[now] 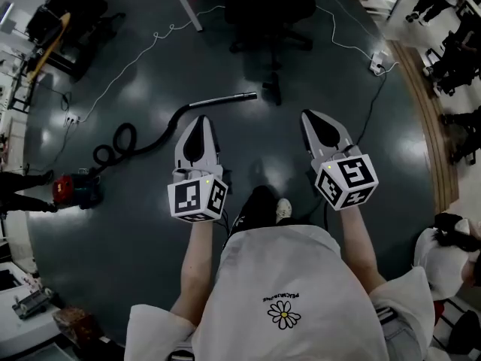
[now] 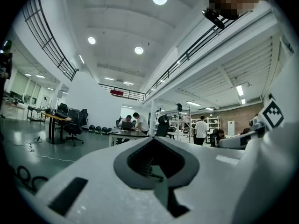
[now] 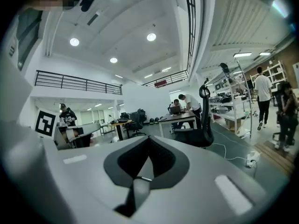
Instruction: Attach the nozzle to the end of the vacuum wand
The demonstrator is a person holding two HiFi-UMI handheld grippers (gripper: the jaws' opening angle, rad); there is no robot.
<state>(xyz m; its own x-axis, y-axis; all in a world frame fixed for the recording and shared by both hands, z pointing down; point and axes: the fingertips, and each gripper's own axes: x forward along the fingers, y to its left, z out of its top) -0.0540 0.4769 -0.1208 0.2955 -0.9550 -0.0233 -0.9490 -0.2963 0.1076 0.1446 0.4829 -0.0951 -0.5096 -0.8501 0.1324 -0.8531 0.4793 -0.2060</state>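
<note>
Stance over the floor (image 1: 150,224). The person stands with both forearms stretched forward, one tool in each hand, both held roughly level and side by side, well apart from each other.

Left hand-held gripper (image 1: 201,122) (image 2: 153,140): the jaws are closed tip to tip with nothing between them. Through the spade-shaped gap behind the tips only the hall beyond shows.

Right hand-held gripper (image 1: 312,122) (image 3: 148,139): likewise closed and empty, tilted very slightly downward.

Wand (image 1: 222,98): a slim grey tube that lies flat on the floor ahead of the left hand-held gripper and clear of both tools. Its free end points toward the nozzle (image 1: 272,89), a small dark piece that lies just beside that end and is not joined to it. Its exact form cannot be made out from here.

Hose (image 1: 135,143): black, it runs from the wand's other end, curls into loops and reaches the red-and-blue vacuum (image 1: 75,190) at the left.

Surroundings: a black chair (image 1: 270,10) stands beyond the nozzle. A white cable (image 1: 150,47) trails across the floor, and a second one ends at a power strip (image 1: 377,65). Further back in the hall, people (image 2: 135,122) bend over a laptop.
</note>
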